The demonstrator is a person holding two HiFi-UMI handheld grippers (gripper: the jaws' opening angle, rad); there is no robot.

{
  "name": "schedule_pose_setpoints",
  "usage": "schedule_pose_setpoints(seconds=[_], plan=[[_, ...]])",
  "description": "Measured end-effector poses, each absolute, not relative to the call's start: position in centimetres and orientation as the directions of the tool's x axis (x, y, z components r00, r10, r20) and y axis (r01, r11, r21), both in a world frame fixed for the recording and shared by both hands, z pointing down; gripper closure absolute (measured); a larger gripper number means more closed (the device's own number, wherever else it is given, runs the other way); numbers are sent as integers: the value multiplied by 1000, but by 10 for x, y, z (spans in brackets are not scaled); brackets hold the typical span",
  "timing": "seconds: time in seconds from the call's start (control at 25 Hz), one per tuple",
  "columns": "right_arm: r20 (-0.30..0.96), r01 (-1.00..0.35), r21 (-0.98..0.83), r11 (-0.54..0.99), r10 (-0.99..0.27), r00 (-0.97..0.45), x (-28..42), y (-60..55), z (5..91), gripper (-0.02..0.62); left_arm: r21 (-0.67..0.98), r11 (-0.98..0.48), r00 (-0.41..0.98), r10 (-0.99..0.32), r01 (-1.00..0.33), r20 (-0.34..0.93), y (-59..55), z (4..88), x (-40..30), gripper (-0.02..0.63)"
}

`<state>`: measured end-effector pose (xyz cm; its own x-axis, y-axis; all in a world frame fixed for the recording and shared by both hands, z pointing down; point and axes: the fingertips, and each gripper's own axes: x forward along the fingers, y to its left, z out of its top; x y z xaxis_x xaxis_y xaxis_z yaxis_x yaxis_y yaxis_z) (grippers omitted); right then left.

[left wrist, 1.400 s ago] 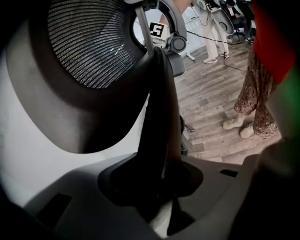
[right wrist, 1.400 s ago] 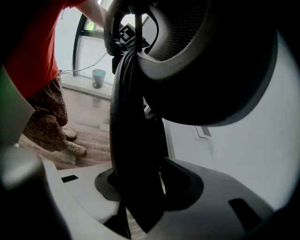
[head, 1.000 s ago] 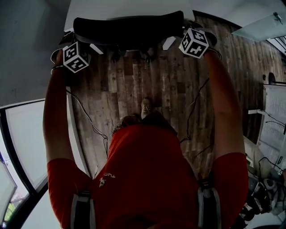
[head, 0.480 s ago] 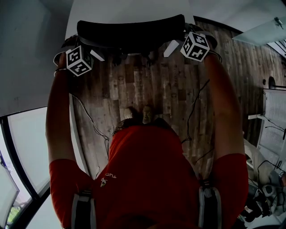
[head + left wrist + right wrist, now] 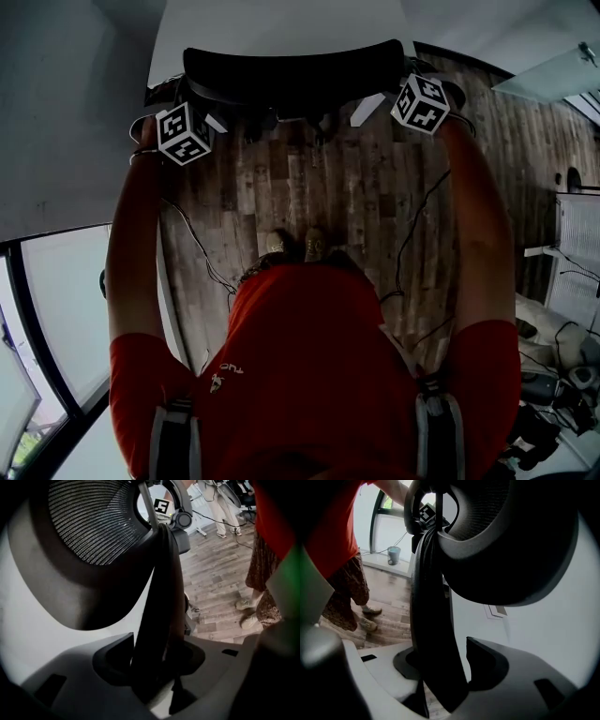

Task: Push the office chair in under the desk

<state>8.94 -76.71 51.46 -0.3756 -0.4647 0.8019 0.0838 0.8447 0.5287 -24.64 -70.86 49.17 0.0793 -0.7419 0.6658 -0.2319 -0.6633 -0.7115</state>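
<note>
I judge the office chair (image 5: 295, 75) nearly home under the counter (image 5: 272, 23); the jaws of the left gripper (image 5: 154, 667) and right gripper (image 5: 440, 667) have just been opening, loose around the backrest rim (image 5: 159, 597) between them.

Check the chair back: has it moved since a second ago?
Yes: in the head view the chair back has slid slightly up-frame, past the near edge of the white desk.

Black mesh-backed office chair (image 5: 295, 80), white desk (image 5: 281, 23), brown plank floor (image 5: 356, 187), red shirt (image 5: 309, 375).
</note>
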Motion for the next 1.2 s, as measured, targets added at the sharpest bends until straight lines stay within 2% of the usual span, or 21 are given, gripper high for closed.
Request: schedule_pose_setpoints(seconds=[0.12,0.44,0.56,0.72,1.0,1.12,1.2], plan=[[797,67,542,838,-486,-359,94,-766,509,353,-712,-656,79,-747,-251,661,-702,490,-247,388],[741,-17,582,813,-539,-400,113,-746,473,330,-763,-572,108,-816,-301,568,-678,458,-249,355],[683,-120,586,802,-568,-458,117,-734,453,330,-774,-527,127,-845,-351,519,-663,443,-247,348],[570,-278,555,784,-602,-559,112,-710,430,331,-759,-437,165,-896,-482,411,-638,421,-242,348],[285,-500,415,760,-631,-721,83,-654,392,337,-549,-372,311,-928,-749,204,-594,379,-192,348],[186,-529,347,774,-610,-771,61,-626,381,388,-405,-395,379,-917,-825,123,-577,364,-167,367],[124,-532,306,790,-587,-800,46,-608,372,422,-326,-404,401,-913,-855,78,-568,358,-153,406]])
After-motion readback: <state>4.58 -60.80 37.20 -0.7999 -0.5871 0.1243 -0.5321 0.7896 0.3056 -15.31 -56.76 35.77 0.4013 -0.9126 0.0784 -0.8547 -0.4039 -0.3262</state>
